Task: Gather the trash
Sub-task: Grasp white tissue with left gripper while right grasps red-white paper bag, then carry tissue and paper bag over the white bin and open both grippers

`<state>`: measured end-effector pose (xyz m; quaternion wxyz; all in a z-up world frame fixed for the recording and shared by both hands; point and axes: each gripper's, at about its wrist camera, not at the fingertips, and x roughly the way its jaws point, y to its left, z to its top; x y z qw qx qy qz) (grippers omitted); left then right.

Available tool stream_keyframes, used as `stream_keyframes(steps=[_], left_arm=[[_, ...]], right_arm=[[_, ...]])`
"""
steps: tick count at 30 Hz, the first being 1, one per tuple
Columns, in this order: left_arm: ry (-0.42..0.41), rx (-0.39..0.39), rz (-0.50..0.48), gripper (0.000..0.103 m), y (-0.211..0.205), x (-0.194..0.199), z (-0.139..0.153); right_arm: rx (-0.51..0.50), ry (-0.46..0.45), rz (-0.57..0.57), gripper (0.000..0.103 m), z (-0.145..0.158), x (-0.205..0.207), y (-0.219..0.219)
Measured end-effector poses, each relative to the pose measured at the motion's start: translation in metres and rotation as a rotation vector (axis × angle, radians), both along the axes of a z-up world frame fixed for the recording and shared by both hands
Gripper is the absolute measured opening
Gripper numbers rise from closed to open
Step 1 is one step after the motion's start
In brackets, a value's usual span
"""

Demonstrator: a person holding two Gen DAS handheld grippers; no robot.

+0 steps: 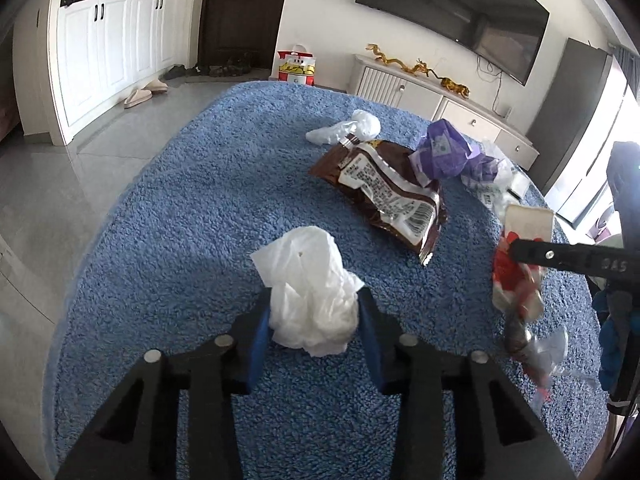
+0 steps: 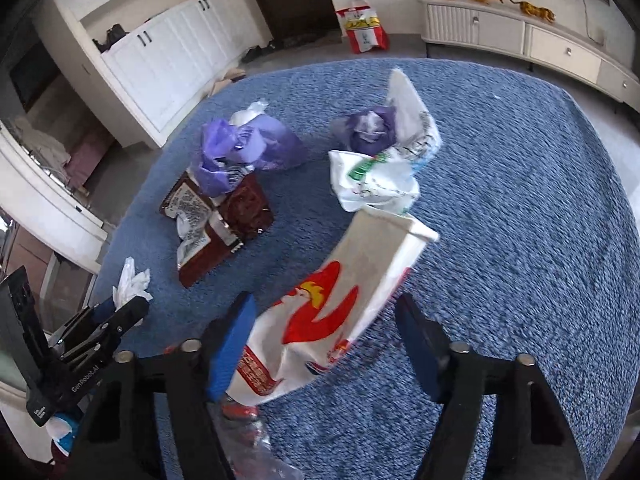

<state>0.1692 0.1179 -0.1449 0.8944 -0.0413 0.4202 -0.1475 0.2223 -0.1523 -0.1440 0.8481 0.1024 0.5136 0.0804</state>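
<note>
Blue shag rug (image 1: 192, 216) across most of both views, grey tile floor around it. White cabinets (image 1: 112, 52) beyond the far left edge, a long low sideboard (image 1: 448, 100) beyond the far right edge, a red-and-white shopping bag (image 1: 297, 65) on the floor past the far edge.

Brown snack wrapper (image 1: 384, 192) flat near the rug's middle, barcode end toward the near side. Crumpled purple wrapper (image 1: 442, 152) touching its far right corner. White-and-green plastic bag (image 2: 376, 176) just beside that, toward the right edge, with a second purple scrap (image 2: 370, 128) against its far side. Small clear-white plastic wad (image 1: 348, 130) just beyond the brown wrapper, toward the far edge.

White-and-red printed bag (image 2: 340, 304) lifted off the rug, lying against the right gripper's (image 2: 324, 332) left blue pad (image 2: 232, 344), apart from the right pad; fingers wide apart in the wrist view, so cannot tell whether gripped.

Left gripper (image 1: 316, 320) closed partway, both blue pads (image 1: 260, 340) pressing a crumpled white tissue (image 1: 312, 300), raised above the rug's near part.
</note>
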Motion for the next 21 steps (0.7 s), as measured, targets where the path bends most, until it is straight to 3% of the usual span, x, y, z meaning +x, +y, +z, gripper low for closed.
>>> stream_keyframes(steps=[3, 5, 6, 12, 21], left_arm=[[0.006, -0.020, 0.003, 0.028, 0.003, -0.001, 0.000], [0.003, -0.023, 0.001, 0.023, 0.004, -0.002, 0.001], [-0.001, -0.020, -0.001, 0.022, 0.003, -0.003, 0.001], [-0.024, 0.002, 0.022, 0.019, 0.004, -0.012, 0.009], [-0.041, -0.068, 0.056, 0.019, 0.019, -0.037, 0.036]], right_arm=[[0.028, -0.002, 0.021, 0.042, -0.002, 0.002, 0.006], [0.037, -0.023, 0.037, 0.020, 0.002, -0.001, 0.011], [0.037, -0.033, 0.044, 0.017, 0.005, -0.003, 0.012], [0.030, -0.137, 0.090, 0.015, 0.036, -0.024, 0.014], [0.009, -0.281, 0.096, 0.015, 0.081, -0.070, -0.006]])
